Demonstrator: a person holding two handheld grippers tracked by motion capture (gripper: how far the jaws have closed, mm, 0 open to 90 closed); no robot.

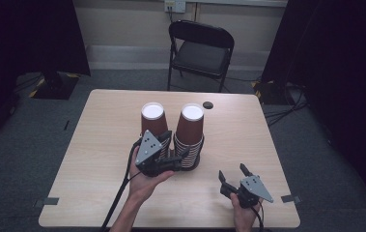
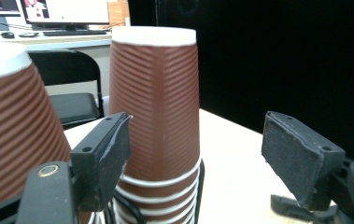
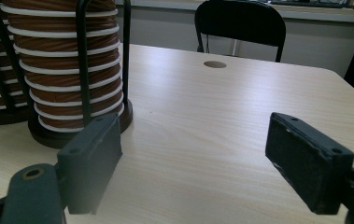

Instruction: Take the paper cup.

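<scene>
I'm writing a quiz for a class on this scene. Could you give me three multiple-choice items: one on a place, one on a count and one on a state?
1. Where is the right tool?
A. At the near right part of the table, apart from the cups
B. On the folding chair
C. On top of a cup stack

2. How many stacks of brown cups stand on the table?
A. One
B. Two
C. Four

3. How do the right tool's jaws stand?
A. Shut on a cup
B. Open, with nothing between them
C. Shut on a cable

Answers:
1 A: the high view shows it there.
2 B: the left stack and the right stack stand side by side.
3 B: only bare tabletop shows between the jaws.
</scene>
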